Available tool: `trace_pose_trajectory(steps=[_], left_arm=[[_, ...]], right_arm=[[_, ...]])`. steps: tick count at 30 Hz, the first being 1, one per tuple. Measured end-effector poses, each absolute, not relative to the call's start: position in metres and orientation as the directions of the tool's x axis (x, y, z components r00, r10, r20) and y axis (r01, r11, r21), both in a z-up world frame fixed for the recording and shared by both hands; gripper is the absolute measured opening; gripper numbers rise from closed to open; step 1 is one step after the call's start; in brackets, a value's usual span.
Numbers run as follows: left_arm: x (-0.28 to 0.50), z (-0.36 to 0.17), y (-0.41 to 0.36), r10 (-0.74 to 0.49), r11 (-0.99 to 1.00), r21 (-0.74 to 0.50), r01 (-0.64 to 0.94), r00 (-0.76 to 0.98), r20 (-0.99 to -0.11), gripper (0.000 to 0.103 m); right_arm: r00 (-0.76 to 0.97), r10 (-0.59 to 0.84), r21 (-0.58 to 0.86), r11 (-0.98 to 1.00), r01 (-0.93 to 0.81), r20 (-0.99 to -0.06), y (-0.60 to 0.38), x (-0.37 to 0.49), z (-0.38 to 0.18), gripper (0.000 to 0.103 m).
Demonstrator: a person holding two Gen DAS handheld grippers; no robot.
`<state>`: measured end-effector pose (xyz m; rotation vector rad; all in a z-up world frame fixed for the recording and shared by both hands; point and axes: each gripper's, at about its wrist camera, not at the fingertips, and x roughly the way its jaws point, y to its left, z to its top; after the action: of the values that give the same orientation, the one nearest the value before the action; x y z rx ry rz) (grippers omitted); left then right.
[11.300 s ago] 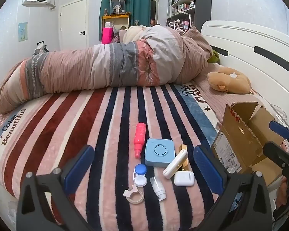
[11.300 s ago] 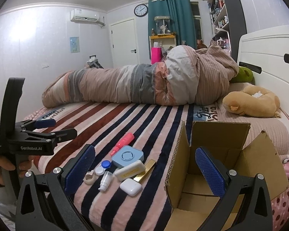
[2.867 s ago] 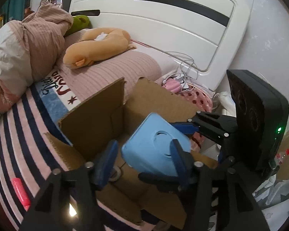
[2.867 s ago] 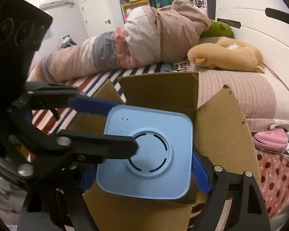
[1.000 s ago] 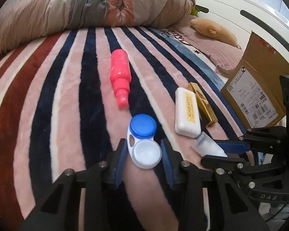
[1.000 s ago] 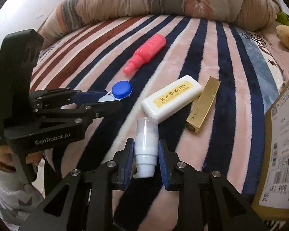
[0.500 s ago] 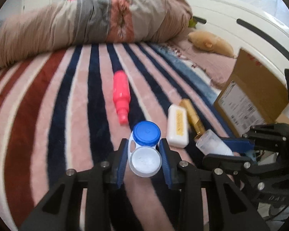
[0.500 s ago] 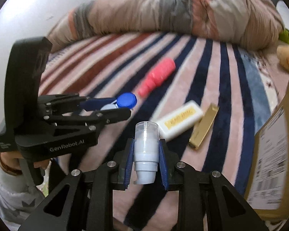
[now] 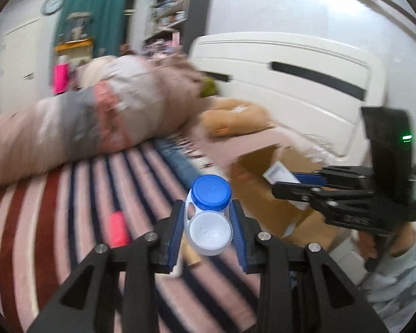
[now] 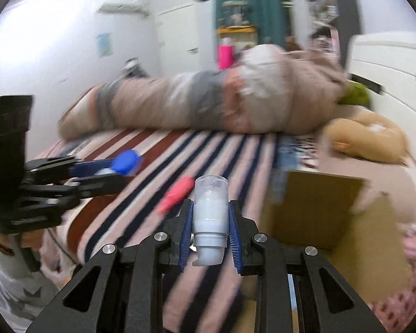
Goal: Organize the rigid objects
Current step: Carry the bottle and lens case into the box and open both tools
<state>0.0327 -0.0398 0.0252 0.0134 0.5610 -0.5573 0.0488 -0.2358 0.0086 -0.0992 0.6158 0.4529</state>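
Motion blur is smearing the striped blanket (image 10: 141, 194) and the rolled quilt (image 10: 208, 102). The cardboard box (image 10: 313, 211) is lying at the bed's right side, its interior hard to make out. A pink tube (image 10: 176, 194) is lying blurred on the blanket. The left gripper (image 9: 208, 227), held level above the blanket, is clamping a contact lens case (image 9: 209, 213). The right gripper (image 10: 210, 230), raised beside the box, is clamping a small white bottle (image 10: 210, 216).
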Motion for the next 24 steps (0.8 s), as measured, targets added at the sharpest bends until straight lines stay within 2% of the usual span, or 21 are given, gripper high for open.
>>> trace_pose_trajectory(steps=[5, 11, 16, 24], left_arm=[[0.043, 0.040, -0.105, -0.562, 0.790, -0.105, 0.604, 0.646, -0.517, 0.029], [0.069, 0.029, -0.173, -0.581, 0.737, -0.090, 0.670, 0.559, -0.591, 0.029], [0.096, 0.012, -0.208, -0.531, 0.728, -0.043, 0.684, 0.524, -0.666, 0.030], [0.123, -0.010, -0.217, -0.493, 0.739, -0.024, 0.673, 0.516, -0.700, 0.030]], right_arm=[[0.761, 0.247, 0.036, 0.959, -0.283, -0.600, -0.304, 0.058, 0.002, 0.020], [0.735, 0.168, 0.018, 0.978, -0.207, -0.657, -0.345, 0.077, -0.031, 0.021], [0.731, 0.169, 0.021, 0.978, -0.207, -0.661, -0.363, 0.076, -0.039, 0.021], [0.720, 0.234, 0.060, 0.964, -0.258, -0.654, -0.364, 0.080, -0.041, 0.024]])
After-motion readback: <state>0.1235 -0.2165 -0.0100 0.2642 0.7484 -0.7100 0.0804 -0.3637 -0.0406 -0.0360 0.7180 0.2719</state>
